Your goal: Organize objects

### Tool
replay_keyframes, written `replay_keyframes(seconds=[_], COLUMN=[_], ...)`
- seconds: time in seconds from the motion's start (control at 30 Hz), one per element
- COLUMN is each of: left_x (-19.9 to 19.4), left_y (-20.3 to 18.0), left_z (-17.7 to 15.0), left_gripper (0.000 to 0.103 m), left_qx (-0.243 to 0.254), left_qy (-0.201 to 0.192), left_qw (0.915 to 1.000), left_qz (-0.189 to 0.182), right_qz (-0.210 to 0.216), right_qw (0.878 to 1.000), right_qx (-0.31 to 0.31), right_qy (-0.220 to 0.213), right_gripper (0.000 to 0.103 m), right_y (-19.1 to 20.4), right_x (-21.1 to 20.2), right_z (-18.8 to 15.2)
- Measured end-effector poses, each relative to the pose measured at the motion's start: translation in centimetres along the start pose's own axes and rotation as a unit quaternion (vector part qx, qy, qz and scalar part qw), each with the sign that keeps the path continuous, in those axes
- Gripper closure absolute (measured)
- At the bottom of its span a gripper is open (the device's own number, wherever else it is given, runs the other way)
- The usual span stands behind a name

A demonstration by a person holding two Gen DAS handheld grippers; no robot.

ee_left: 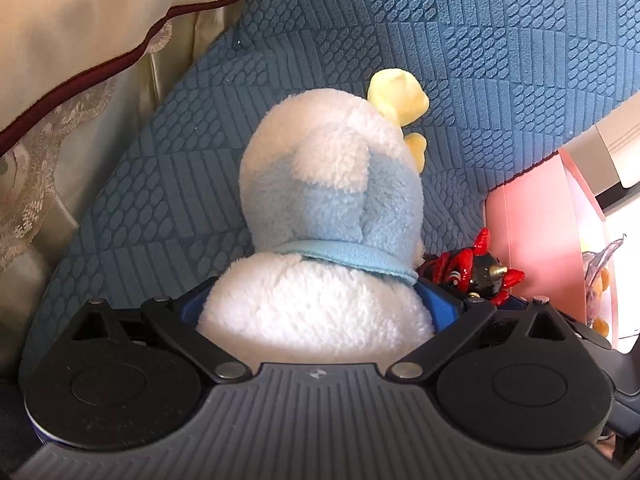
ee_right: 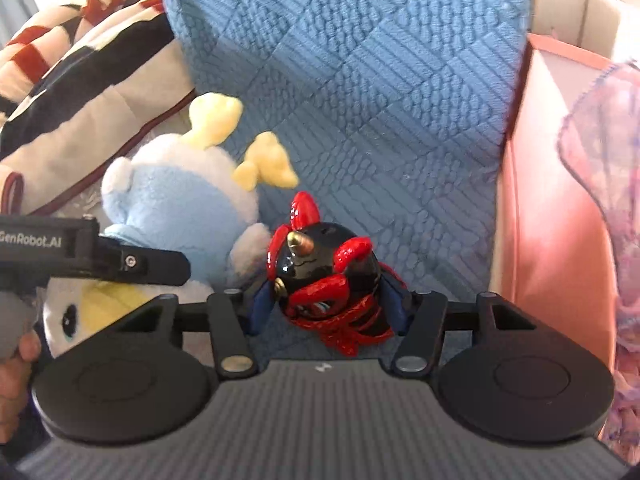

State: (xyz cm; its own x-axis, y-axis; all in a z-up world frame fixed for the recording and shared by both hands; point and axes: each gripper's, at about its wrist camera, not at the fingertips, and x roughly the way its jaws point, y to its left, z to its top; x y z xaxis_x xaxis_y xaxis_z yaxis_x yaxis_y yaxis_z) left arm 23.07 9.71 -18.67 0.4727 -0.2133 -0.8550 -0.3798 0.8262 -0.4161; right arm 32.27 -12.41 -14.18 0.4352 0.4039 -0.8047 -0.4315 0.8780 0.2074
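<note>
Two toys held: left hand-held gripper (ee_left: 316, 312) pinches the plush penguin (ee_left: 324, 216), feet toward 12 o'clock; right hand-held gripper (ee_right: 326, 312) pinches the horned figurine (ee_right: 326, 276), upright.

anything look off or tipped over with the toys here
The plush penguin is upside down: in the right wrist view its face points down and its yellow feet stick up, while the left gripper holds it. The black and red figurine stands between the right gripper's fingers, undamaged.
</note>
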Motion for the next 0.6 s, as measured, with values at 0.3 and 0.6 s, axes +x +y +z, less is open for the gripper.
replay_keyframes(seconds=[0.3,0.6], left_x=[0.3,-0.4], left_y=[-0.1,-0.9], left_z=[0.1,-0.3], left_gripper=[0.003,0.006], left_qx=[-0.012,-0.008], left_qy=[-0.001,-0.030], left_qw=[0.9999,0.9994], left_qz=[0.002,0.014], right_qz=[-0.029,-0.041], right_qw=[0.999,0.998], right_qx=[0.019,0.039], right_qy=[-0.001,0.005], right_gripper=[0.044,0.044], right_y=[0.1,0.4], right_x=[-0.8,-1.3], right_z=[0.2,-1.2])
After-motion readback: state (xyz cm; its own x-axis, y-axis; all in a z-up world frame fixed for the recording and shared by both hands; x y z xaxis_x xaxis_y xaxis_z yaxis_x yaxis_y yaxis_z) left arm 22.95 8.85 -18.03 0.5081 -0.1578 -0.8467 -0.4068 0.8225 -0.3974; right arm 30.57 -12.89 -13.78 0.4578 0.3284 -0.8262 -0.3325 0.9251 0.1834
